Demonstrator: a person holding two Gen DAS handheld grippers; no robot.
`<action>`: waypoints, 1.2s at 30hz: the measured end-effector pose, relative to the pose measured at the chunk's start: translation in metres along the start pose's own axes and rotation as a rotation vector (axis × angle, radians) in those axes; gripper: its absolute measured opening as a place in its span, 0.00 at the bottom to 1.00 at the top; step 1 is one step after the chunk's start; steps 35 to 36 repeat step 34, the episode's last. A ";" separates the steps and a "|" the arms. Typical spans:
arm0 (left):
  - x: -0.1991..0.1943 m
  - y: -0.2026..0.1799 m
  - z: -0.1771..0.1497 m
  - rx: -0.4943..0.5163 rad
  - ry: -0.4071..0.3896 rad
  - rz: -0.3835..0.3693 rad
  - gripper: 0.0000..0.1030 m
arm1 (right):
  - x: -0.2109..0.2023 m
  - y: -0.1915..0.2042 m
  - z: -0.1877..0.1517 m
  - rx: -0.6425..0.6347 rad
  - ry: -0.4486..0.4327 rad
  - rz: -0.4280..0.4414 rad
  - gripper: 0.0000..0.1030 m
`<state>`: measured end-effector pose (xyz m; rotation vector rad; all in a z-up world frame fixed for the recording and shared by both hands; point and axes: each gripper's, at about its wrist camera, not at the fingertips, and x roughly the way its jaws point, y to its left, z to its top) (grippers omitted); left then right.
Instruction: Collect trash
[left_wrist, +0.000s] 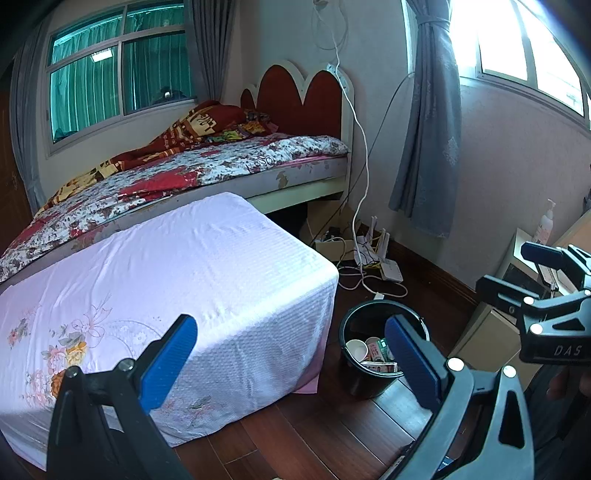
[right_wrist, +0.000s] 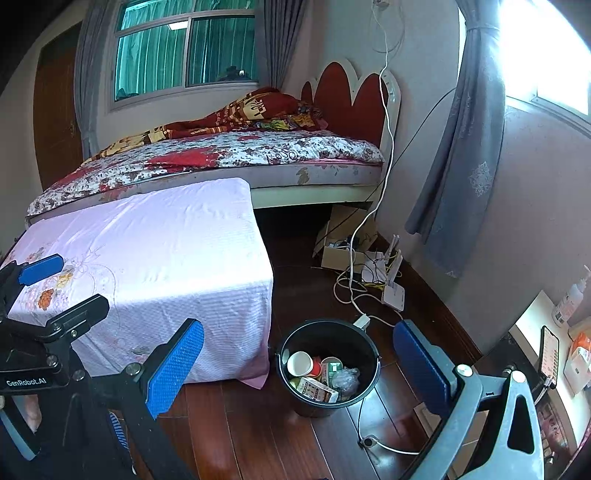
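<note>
Trash (right_wrist: 321, 380) sits light and crushable in the black bucket (right_wrist: 371, 373) on the floor beside the table (right_wrist: 147, 240), so with both tongs (left_wrist: 291, 354) (right_wrist: 299, 363) spread empty, pinch cartons' edges gently.

Glossy dark plastic bin (right_wrist: 328, 402); polished reddish wood floor (right_wrist: 251, 435); matt, waffle-textured pink cloth (left_wrist: 192, 266); dimpled blue pads (right_wrist: 173, 367) on tongs.
</note>
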<state>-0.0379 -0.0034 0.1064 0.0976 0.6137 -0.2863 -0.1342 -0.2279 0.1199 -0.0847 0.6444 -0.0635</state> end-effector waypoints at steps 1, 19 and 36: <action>0.000 0.000 0.000 0.001 0.000 0.001 0.99 | 0.000 0.000 0.000 0.000 -0.001 -0.001 1.00; 0.004 0.000 0.002 0.024 0.004 -0.004 0.99 | -0.001 -0.001 0.001 0.003 0.002 -0.010 1.00; 0.001 -0.001 0.002 0.030 -0.015 -0.012 0.99 | 0.000 -0.001 -0.001 0.007 0.006 -0.014 1.00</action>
